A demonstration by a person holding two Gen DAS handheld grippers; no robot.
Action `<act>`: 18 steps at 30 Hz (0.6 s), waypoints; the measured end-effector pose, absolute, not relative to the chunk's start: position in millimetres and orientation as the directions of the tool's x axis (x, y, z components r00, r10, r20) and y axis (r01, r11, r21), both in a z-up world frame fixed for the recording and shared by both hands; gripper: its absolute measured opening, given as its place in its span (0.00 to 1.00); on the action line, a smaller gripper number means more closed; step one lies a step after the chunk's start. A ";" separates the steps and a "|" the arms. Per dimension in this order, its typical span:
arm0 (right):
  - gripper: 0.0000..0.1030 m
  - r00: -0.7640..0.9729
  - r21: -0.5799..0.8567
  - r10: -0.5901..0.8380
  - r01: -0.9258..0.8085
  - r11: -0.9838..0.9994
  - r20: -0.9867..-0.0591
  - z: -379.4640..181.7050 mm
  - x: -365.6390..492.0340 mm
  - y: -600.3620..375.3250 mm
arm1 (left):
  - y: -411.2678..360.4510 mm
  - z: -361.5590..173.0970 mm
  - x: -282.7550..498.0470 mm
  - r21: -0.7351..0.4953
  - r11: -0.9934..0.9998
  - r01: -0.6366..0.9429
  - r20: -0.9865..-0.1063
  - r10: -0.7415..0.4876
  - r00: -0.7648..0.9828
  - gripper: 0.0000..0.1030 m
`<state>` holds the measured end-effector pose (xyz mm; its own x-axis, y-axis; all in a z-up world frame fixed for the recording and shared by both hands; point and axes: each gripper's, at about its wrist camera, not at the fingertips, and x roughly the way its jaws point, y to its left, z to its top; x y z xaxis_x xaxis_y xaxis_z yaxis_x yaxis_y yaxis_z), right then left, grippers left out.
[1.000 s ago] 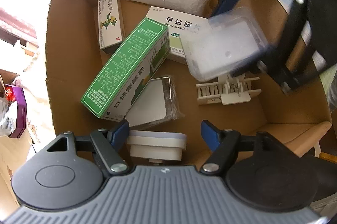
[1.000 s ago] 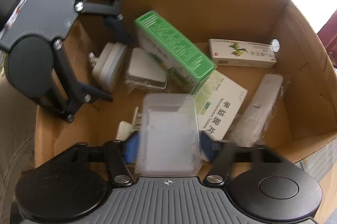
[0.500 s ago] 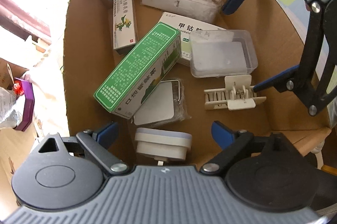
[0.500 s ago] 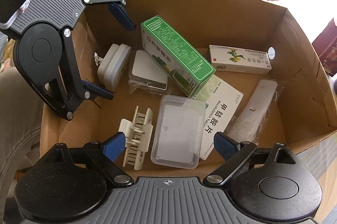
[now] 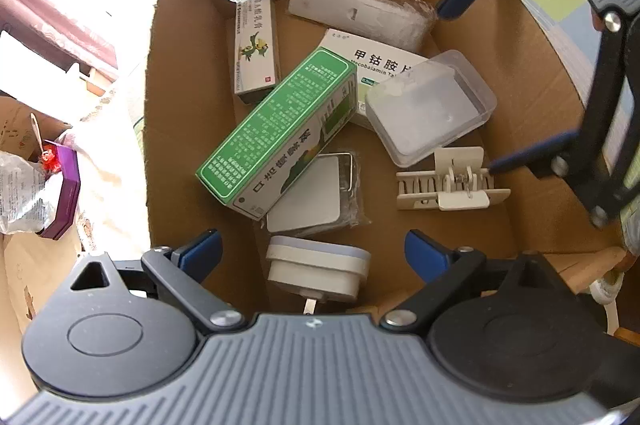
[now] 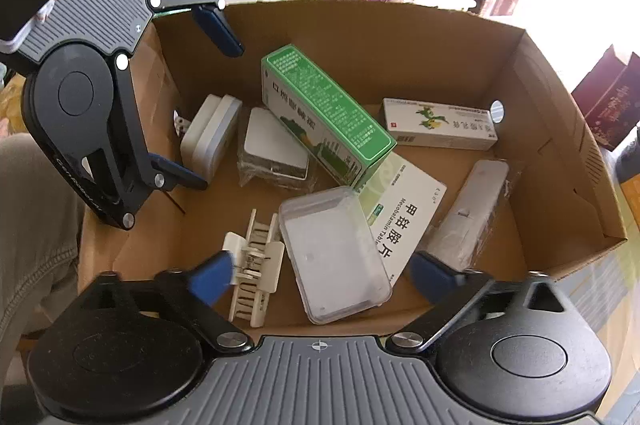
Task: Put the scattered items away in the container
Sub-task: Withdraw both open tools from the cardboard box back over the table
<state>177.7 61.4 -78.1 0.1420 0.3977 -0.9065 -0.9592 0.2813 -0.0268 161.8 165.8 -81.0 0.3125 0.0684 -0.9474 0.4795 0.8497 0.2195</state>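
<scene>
Left wrist view: my left claw (image 5: 312, 253) hangs spread and empty over the cardboard box (image 5: 188, 73), above the white plug adapter (image 5: 318, 271). The clear plastic case (image 5: 430, 107) lies inside, touching the hair clip (image 5: 452, 183).

Right wrist view: my right claw (image 6: 320, 275) gapes wide, empty, above that case (image 6: 334, 253), which overlaps the white medicine box (image 6: 404, 213) beside the green carton (image 6: 324, 113).

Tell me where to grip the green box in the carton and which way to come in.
Grip the green box across its two long side faces, near mid-length, coming from above. It lies tilted, one end propped on the wrapped white item, so its top face is exposed. The right gripper, open, looks nearer; tilt the fingers to match its slope.
</scene>
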 end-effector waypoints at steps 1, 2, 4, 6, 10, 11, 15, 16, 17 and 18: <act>1.00 0.151 -0.031 0.409 -0.958 0.285 -0.900 -75.9 176.4 59.9 | 165.5 -79.8 161.1 0.220 0.851 0.477 -0.946 0.068 0.316 0.94; 1.00 0.154 -0.031 0.417 -0.957 0.287 -0.896 -73.5 175.1 58.9 | 165.1 -78.2 160.2 0.224 0.852 0.473 -0.944 0.070 0.322 0.94; 1.00 0.158 -0.028 0.429 -0.955 0.295 -0.889 -68.9 172.7 57.3 | 164.3 -75.2 158.3 0.231 0.855 0.465 -0.940 0.074 0.332 0.95; 1.00 0.171 -0.028 0.442 -0.949 0.313 -0.880 -64.4 170.7 54.9 | 163.5 -71.3 155.8 0.232 0.856 0.461 -0.937 0.070 0.342 0.95; 1.00 0.195 -0.025 0.469 -0.938 0.345 -0.861 -55.7 166.4 49.6 | 161.2 -63.8 148.8 0.239 0.860 0.451 -0.930 0.070 0.360 0.95; 1.00 0.200 -0.025 0.475 -0.936 0.350 -0.857 -53.2 164.7 48.3 | 160.1 -61.9 146.5 0.241 0.859 0.452 -0.928 0.068 0.366 0.95; 1.00 0.230 -0.037 0.492 -0.928 0.371 -0.840 -42.6 155.7 43.2 | 156.5 -55.3 139.8 0.268 0.860 0.433 -0.915 0.087 0.393 0.96; 1.00 0.239 -0.041 0.494 -0.925 0.379 -0.836 -40.2 154.0 41.9 | 156.1 -53.3 138.8 0.273 0.862 0.427 -0.912 0.090 0.400 0.96; 1.00 0.249 -0.045 0.495 -0.921 0.388 -0.833 -37.6 152.3 40.5 | 155.8 -50.3 137.5 0.276 0.867 0.414 -0.908 0.094 0.408 0.96; 1.00 0.259 -0.049 0.496 -0.916 0.397 -0.829 -35.1 150.7 39.1 | 155.9 -47.7 136.9 0.276 0.873 0.403 -0.906 0.096 0.412 0.96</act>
